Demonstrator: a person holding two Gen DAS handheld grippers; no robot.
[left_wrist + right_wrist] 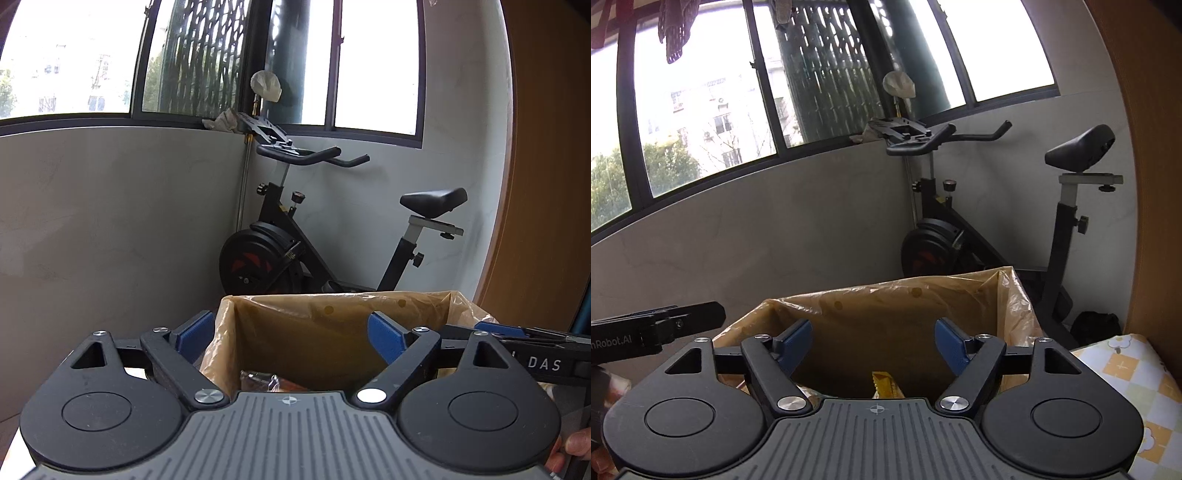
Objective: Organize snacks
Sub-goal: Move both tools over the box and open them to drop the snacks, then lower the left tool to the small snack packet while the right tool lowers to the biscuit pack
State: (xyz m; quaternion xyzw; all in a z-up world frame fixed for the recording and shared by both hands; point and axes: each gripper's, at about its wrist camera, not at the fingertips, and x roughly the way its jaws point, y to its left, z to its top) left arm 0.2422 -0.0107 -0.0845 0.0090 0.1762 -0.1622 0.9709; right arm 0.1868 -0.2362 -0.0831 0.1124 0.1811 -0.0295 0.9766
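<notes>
Only the left wrist view showed a brown snack wrapper [271,382] at the bottom of the bag-lined box [332,332]; only the right wrist view showed a yellow snack packet [886,386] at 6 o'clock inside the same box. The left gripper [295,338] had its blue fingers [386,338] spread wide, holding nothing. The right gripper [873,345] stood open and empty too. An exercise bike [332,236] stood beyond at 12 o'clock.
</notes>
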